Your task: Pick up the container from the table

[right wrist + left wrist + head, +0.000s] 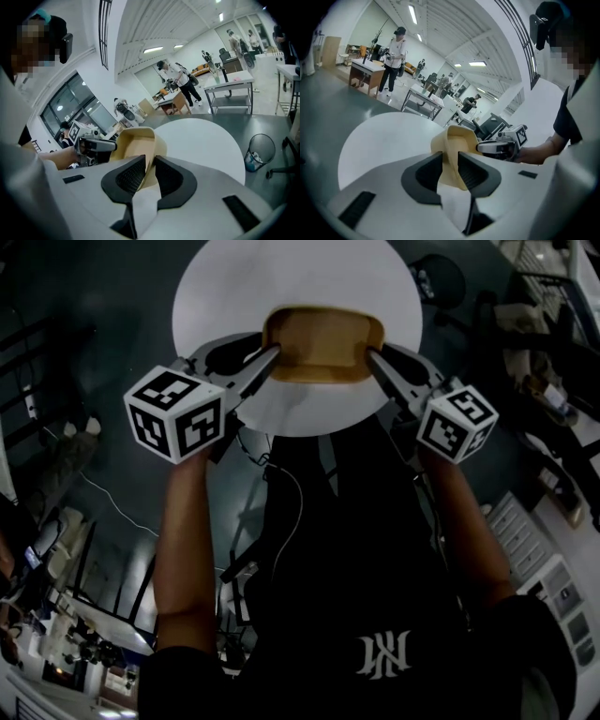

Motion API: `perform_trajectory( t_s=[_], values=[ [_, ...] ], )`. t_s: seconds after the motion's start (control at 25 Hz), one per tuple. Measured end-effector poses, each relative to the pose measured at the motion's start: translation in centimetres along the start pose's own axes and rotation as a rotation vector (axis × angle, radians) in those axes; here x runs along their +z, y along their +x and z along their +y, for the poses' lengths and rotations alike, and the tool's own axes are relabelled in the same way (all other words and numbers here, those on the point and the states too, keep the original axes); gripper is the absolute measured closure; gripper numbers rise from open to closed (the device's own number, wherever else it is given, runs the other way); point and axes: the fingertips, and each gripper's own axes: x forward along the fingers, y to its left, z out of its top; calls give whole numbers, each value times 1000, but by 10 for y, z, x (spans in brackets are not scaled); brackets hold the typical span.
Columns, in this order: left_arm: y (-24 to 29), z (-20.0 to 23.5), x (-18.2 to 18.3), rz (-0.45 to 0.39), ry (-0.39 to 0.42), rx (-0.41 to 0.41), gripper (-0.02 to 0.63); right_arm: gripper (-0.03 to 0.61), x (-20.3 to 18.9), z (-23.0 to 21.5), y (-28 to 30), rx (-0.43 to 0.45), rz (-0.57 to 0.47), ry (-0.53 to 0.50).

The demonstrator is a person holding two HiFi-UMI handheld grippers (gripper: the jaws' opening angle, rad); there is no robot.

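Nearest the head camera, the person's black top (356, 596) fills the lower frame, and both bare forearms reach forward from it. Each hand carries a marker cube, the left cube (175, 413) and the right cube (457, 421).

Just ahead of the cubes, the left claw (270, 360) is clamped narrow on the left end wall of a shallow tan container (323, 341). One dark pad sits on each side of the thin wall and both press on it. The right claw (375, 357) grips the opposite end wall the same way, its pads closed on the rim.

The container hangs between the two claws, open side up, over the near edge of the round white surface (300, 277). A shadow lies on the surface beneath it, but I cannot tell whether its base is clear of the surface.

Beyond the far edge lies dark grey floor (112, 324). A wire bin (260, 150) stands on the floor beside the surface's far right edge. Farther off, people stand at work tables (368, 70) in a bright hall.
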Motion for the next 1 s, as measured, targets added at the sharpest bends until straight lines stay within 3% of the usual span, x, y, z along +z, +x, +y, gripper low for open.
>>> perform_trajectory(
  t_s=[0.2, 1.0],
  values=[
    [-30, -11, 35, -66, 65, 30, 509, 497, 30, 29, -7, 20, -22, -108],
    [-154, -94, 160, -355, 300, 98, 543, 503, 176, 158, -74, 125, -313, -386]
  ],
)
